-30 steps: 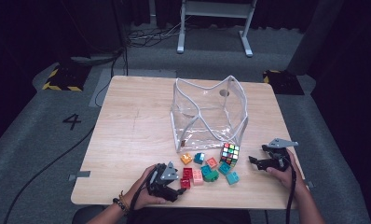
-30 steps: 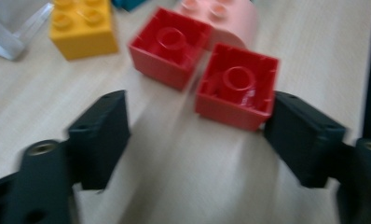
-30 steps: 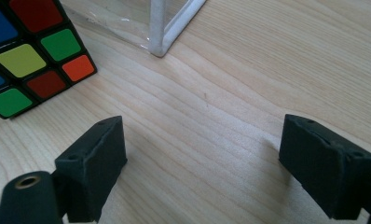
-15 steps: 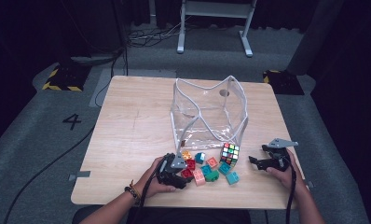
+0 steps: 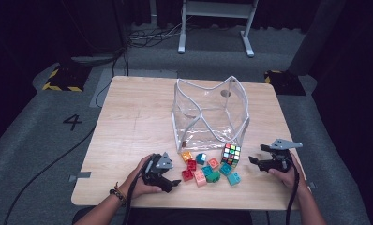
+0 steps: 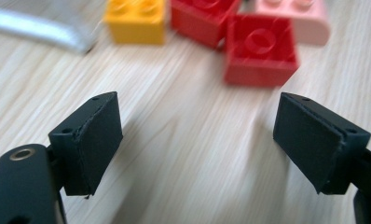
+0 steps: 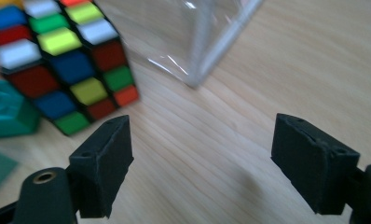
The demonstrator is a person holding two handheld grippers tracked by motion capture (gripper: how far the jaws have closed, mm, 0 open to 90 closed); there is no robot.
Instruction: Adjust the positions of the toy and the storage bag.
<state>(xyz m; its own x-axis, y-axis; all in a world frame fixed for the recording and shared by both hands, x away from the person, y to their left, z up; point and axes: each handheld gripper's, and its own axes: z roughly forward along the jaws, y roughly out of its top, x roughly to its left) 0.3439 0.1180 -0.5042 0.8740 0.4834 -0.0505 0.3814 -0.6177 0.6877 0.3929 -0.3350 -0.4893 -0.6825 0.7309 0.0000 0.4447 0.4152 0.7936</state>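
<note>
The left gripper [image 5: 168, 180] sits low over the wooden counter [image 5: 133, 126] near its front edge, just left of a cluster of toy bricks. Its jaws have just been opening and now stand released, with only bare wood between them in the left gripper view. Ahead of those jaws lie a red brick [image 6: 260, 56], a second red brick [image 6: 204, 18] touching it, a yellow brick [image 6: 136, 21] to the left of both, and a pink brick [image 6: 293, 21] at the upper right; none of them is touched by the pads. In the high view the cluster also includes an orange brick [image 5: 187, 156], a green brick [image 5: 213, 176] and several teal bricks [image 5: 233, 178], all lying just in front of the clear plastic bag [image 5: 210, 112], which stands open-topped near the middle of the counter. The right gripper [image 5: 262, 163] is held at the right side of the counter, apart from the bricks. Its jaws have just been closing slightly but remain released, with nothing between them. The puzzle cube [image 7: 65, 60] lies beyond and to the left of the right jaws, beside a corner of the bag and touching a teal brick.
</note>
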